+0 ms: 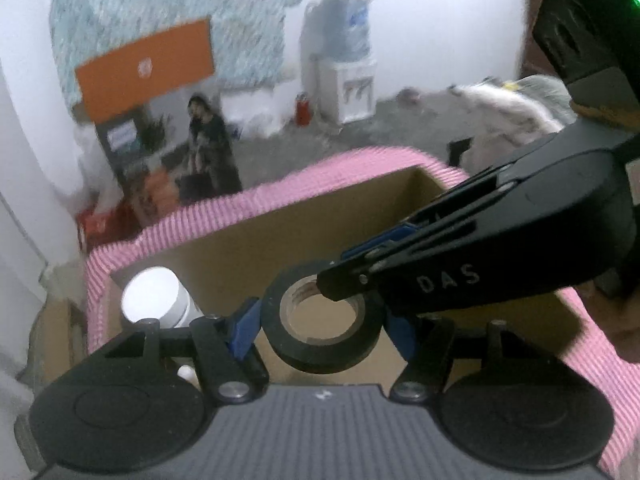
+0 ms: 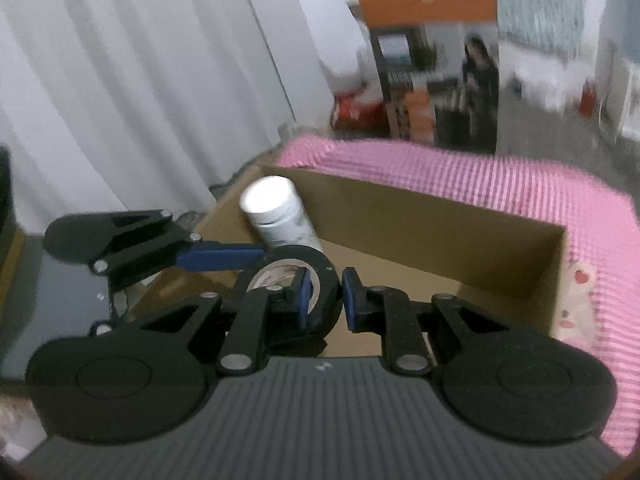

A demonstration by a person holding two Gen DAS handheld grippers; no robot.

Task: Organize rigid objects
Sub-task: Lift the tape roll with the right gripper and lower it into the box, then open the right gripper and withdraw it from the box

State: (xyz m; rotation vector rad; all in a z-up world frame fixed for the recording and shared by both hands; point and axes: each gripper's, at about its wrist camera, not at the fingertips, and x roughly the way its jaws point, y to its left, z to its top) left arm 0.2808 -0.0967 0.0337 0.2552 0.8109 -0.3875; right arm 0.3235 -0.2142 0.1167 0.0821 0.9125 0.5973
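A black tape roll hangs over an open cardboard box, held by both grippers. My left gripper is shut on it, blue pads pressing its outer sides. My right gripper reaches in from the right and is shut on the roll's wall. In the right wrist view, the right gripper has one finger inside the hole of the roll and one outside. One blue finger of the left gripper touches the roll from the left. A white bottle stands in the box at its left corner.
The box sits on a pink striped cloth. A white curtain hangs at the left, with a dark glossy surface below it. Farther off stand an orange-topped banner, a water dispenser and a red extinguisher.
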